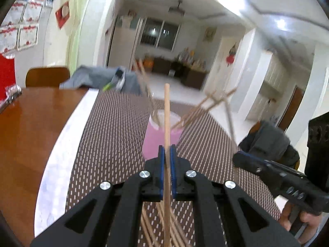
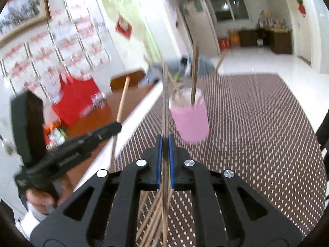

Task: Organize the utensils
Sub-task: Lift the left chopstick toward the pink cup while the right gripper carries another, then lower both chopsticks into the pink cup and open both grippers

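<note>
Both claws are pinched on chopsticks: the left claw [image 1: 167, 151] grips a single pale chopstick [image 1: 167, 113] standing upright between its blue pads, and the right claw [image 2: 165, 142] is clamped on a darker chopstick [image 2: 165, 94], also upright. The pink cup [image 1: 162, 135] is the landmark; it stands just beyond both claws on a brown dotted mat [image 1: 115, 127], with several chopsticks already leaning out of its mouth at different angles. Nearer than the cup, under the claws, a loose bunch of chopsticks [image 1: 156, 222] lies on the mat. Left of the cup, past the mat's white edge, the wooden table [image 1: 26, 127] shows bare and glossy. Behind the cup a grey cloth [image 1: 92, 78] lies at the table's far end beside a wooden chair back [image 1: 47, 77]. Further behind the cup the room opens onto a white tiled floor [image 2: 257, 61], dark cabinets and a window. Motion blurs both views.
</note>
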A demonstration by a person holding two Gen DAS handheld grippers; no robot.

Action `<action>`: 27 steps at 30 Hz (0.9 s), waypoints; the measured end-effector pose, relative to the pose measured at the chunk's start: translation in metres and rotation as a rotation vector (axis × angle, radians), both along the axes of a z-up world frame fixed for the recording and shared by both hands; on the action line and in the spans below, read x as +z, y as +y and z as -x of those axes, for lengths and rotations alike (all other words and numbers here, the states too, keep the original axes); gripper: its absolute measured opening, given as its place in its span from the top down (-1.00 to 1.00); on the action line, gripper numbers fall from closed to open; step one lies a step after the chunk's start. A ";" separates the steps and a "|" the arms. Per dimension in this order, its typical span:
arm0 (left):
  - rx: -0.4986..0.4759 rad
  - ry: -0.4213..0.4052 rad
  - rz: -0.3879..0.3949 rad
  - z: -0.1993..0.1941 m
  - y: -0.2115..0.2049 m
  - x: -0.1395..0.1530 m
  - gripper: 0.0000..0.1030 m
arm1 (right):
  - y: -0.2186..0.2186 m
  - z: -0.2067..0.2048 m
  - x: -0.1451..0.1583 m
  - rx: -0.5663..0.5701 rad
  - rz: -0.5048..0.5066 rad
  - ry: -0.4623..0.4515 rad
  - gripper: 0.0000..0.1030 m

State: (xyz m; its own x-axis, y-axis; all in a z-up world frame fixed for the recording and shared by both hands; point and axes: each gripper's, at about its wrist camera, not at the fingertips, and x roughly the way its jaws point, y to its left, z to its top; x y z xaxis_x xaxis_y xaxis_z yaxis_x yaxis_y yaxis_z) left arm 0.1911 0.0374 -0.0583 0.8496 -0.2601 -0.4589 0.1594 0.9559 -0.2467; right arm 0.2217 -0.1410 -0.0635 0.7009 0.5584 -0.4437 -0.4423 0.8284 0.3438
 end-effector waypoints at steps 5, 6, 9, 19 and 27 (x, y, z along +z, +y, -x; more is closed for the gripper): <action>0.060 -0.151 0.038 -0.004 0.000 0.017 0.88 | -0.020 0.002 0.016 -0.090 -0.093 -0.132 0.87; 0.074 -0.177 0.049 -0.007 0.001 0.020 0.89 | -0.024 0.000 0.018 -0.113 -0.115 -0.157 0.87; 0.096 -0.262 0.089 -0.019 -0.002 0.028 0.88 | -0.032 -0.003 0.022 -0.171 -0.148 -0.233 0.87; 0.113 -0.445 0.091 -0.073 -0.015 0.046 0.88 | -0.036 -0.047 0.024 -0.316 -0.204 -0.461 0.87; 0.138 -0.512 0.102 -0.116 -0.014 0.038 0.88 | -0.031 -0.089 0.014 -0.330 -0.240 -0.521 0.87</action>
